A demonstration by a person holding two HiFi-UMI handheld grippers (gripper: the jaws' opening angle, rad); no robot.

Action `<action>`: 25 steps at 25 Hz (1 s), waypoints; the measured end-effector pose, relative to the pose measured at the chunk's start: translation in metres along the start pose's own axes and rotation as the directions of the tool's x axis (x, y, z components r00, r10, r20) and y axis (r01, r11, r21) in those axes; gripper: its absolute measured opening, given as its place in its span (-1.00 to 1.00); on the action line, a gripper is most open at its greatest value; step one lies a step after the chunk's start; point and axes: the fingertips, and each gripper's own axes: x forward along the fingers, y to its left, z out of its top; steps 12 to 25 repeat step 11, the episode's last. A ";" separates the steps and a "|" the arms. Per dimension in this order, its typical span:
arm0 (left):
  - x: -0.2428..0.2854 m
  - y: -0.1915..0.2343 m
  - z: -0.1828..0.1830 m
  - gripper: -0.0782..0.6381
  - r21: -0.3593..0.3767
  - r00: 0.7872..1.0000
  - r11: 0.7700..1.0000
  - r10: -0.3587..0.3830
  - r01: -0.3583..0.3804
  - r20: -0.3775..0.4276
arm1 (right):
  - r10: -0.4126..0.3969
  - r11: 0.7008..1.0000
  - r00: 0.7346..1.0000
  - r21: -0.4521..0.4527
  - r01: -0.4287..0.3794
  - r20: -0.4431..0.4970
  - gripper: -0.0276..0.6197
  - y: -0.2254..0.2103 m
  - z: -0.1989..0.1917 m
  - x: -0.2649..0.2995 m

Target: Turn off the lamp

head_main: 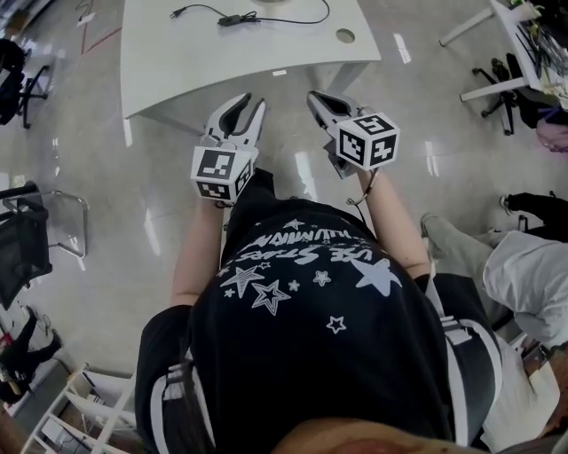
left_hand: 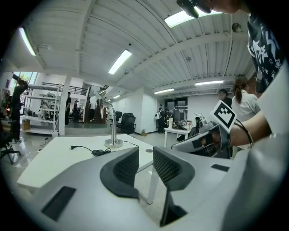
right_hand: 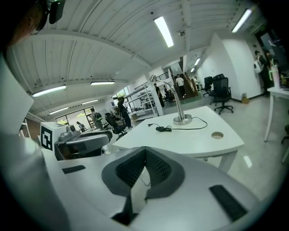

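A silver gooseneck lamp (left_hand: 112,142) stands at the far side of the white table (head_main: 177,62), with its base (right_hand: 183,119) showing in both gripper views. Its black cord runs to an inline switch (head_main: 232,19) and an unplugged plug lying on the tabletop. Both grippers hover over the floor in front of the table's near edge, well short of the lamp. My left gripper (head_main: 241,111) is open, with an empty gap between its pads. My right gripper (head_main: 321,102) is shut with nothing in it, and its tips (right_hand: 144,151) meet.
The table has a round cable hole (head_main: 345,35) near its right corner. A metal-framed chair (head_main: 40,232) stands at the left and another white desk (head_main: 497,40) at the top right. A seated person (head_main: 524,266) is close on the right, and several people stand in the background.
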 end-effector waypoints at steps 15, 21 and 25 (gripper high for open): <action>-0.032 -0.037 -0.004 -0.71 -0.028 1.000 0.999 0.029 -0.029 -0.001 | 0.001 1.000 1.000 0.002 -0.001 0.000 -0.90 0.013 -0.028 -0.045; -0.032 -0.037 -0.004 -0.71 -0.028 1.000 0.999 0.029 -0.029 -0.001 | 0.001 1.000 1.000 0.002 -0.001 0.000 -0.90 0.013 -0.028 -0.045; -0.032 -0.037 -0.004 -0.71 -0.028 1.000 0.999 0.029 -0.029 -0.001 | 0.001 1.000 1.000 0.002 -0.001 0.000 -0.90 0.013 -0.028 -0.045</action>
